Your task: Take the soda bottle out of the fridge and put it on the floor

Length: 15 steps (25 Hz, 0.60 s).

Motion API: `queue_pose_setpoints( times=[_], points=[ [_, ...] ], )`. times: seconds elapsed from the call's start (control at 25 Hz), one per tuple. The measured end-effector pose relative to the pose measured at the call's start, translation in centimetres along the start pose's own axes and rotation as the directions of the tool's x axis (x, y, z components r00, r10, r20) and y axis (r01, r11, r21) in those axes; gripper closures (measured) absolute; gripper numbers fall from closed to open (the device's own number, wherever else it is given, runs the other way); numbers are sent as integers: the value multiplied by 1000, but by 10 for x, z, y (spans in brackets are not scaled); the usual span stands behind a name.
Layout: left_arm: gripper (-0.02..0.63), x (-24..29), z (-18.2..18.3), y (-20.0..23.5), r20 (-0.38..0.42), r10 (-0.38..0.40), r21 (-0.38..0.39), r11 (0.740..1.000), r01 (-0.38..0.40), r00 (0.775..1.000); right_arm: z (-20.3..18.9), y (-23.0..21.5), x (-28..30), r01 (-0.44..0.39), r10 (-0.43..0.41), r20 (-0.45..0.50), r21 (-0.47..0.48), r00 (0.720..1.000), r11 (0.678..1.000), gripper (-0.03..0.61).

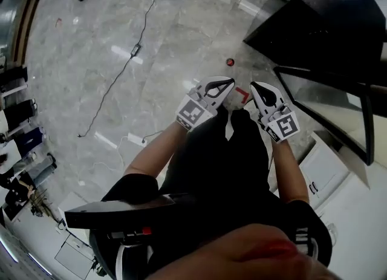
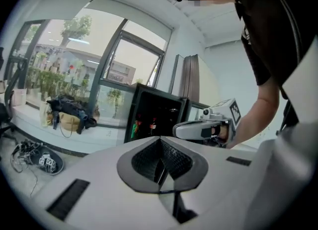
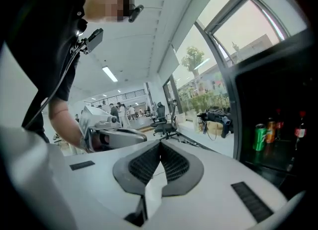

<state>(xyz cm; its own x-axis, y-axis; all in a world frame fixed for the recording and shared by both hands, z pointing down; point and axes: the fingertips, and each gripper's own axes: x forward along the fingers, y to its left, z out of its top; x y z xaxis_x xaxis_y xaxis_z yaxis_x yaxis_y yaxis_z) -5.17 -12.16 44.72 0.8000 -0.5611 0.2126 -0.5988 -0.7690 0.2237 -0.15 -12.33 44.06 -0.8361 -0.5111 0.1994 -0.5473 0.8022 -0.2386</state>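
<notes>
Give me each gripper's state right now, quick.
Left gripper: closed, nothing between the jaws.
Right gripper: closed, nothing between the jaws.

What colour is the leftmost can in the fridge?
Green; the can shows best in right gripper view.

Head view: high above, faces steeply down onto floor (image 1: 121,61). Left gripper (image 1: 225,84) and right gripper (image 1: 255,86) near, mid-frame; fridge (image 1: 302,31) far right.

Left gripper view: rides on left gripper, faces about level along jaws toward fridge and window wall (image 2: 74,65); right gripper near, at right.

Right gripper view: rides on right gripper, also about level; fridge close at right, left gripper near at left.

Shared: fridge in all three views; window wall in both gripper views.
</notes>
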Motion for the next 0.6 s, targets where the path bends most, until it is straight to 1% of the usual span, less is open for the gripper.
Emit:
queue_pose_setpoints(
  times=[0.16,0.24,0.4,0.48,0.6],
  points=[
    [614,-11,61,-38,1,-50,29,998,50,999,59,18,-40,83,-83,13,19,996,996,566],
    [614,-15,95,-50,16,-65,31,997,65,998,93,25,-55,105,-105,33,0,994,994,566],
    [614,-21,147,-72,70,-103,62,993,98,992,148,44,-74,99,-90,87,-110,992,989,566],
    [614,-21,166,-83,91,-121,84,990,113,988,168,48,-84,102,-87,118,-129,989,986,566],
    [614,-17,192,-93,111,-135,86,988,126,985,193,45,-94,112,-94,127,-145,987,983,566]
  ],
)
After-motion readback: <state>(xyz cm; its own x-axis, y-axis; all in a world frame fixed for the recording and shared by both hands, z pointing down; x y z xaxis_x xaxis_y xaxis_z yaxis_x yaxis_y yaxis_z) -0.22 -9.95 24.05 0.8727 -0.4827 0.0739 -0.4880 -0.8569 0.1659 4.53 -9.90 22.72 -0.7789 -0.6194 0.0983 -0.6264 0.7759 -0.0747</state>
